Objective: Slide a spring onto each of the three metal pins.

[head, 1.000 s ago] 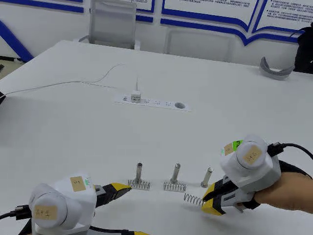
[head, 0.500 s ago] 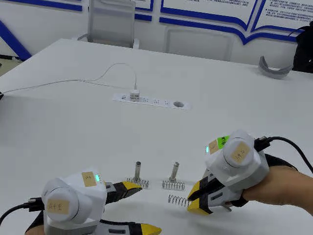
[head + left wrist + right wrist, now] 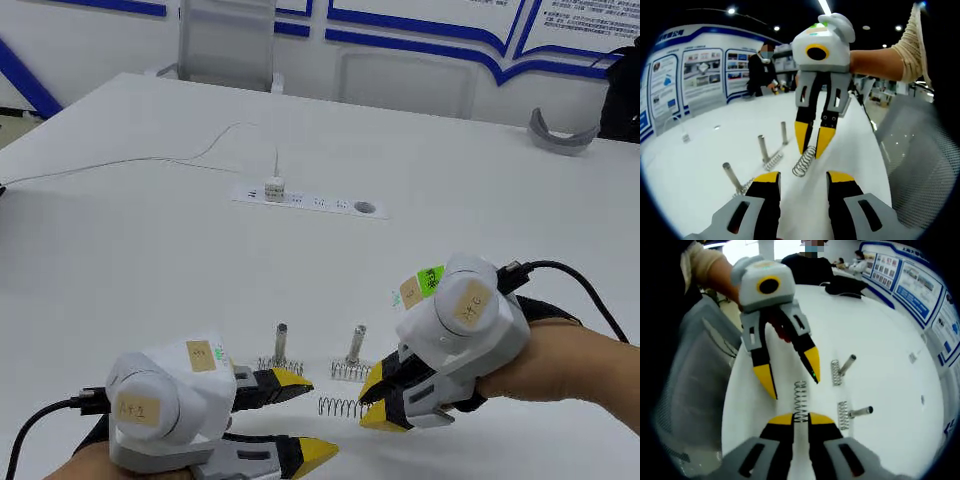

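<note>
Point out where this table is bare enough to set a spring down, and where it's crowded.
Bare: the wide stretch between the power strip and the pins; also left of the pins, below the cable. Crowded: the near edge, where pins, loose springs, the left gripper and the right gripper, holding a spring, bunch together.

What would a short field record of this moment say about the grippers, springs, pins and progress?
right gripper: shut on one end of the held spring
left gripper: open, empty, pointing at the held spring's free end
pins: three, upright, all bare
loose springs: two, lying on the table at the bases of two pins
progress: no spring on any pin yet
</note>
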`<state>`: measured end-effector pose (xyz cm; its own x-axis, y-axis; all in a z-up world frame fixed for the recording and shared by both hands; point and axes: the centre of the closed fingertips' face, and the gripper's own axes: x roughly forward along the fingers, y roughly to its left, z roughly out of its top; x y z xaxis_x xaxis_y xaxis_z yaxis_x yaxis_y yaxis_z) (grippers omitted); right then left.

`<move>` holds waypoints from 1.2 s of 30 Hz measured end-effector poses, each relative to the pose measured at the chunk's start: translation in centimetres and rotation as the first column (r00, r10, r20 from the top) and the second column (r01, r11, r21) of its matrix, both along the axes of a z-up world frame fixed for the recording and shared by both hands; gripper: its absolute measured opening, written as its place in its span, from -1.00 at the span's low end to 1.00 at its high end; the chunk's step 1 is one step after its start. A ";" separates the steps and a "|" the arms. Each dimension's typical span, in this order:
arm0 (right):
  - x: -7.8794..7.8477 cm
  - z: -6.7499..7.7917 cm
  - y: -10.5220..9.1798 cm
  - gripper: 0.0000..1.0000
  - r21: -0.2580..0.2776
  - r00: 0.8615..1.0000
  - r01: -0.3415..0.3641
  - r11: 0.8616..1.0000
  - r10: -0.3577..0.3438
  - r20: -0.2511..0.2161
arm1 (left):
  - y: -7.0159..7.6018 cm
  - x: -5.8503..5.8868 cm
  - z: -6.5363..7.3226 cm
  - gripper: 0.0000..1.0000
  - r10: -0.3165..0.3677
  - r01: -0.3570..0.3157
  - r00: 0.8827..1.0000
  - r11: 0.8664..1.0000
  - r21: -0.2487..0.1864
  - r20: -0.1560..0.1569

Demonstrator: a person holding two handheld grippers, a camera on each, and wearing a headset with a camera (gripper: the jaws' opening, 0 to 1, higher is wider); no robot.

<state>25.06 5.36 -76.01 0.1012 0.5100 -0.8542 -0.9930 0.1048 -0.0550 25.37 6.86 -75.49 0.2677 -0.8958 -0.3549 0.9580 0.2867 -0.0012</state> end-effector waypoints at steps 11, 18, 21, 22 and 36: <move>-0.6 0.1 0.5 -0.77 -0.017 0.997 -0.072 0.997 0.072 0.013 | -0.4 -0.4 0.2 -0.59 -0.038 0.037 0.998 0.999 0.007 0.041; -0.9 0.0 0.5 -0.77 -0.035 0.995 -0.094 0.995 0.095 0.015 | -0.6 -0.7 0.0 -0.73 -0.058 0.057 0.996 0.998 0.020 0.061; -1.0 0.2 0.5 -0.77 -0.037 0.995 -0.098 0.995 0.099 0.016 | -0.7 -0.8 0.0 -0.74 -0.065 0.064 0.996 0.998 0.026 0.066; -1.0 0.4 0.5 -0.77 -0.036 0.995 -0.098 0.995 0.099 0.018 | -0.7 -0.8 -0.1 -0.75 -0.067 0.065 0.995 0.997 0.029 0.069; -1.4 3.2 2.0 -0.77 0.013 0.994 -0.104 0.995 0.103 0.028 | -0.9 -1.0 -0.3 -0.77 -0.080 0.077 0.994 0.996 0.042 0.074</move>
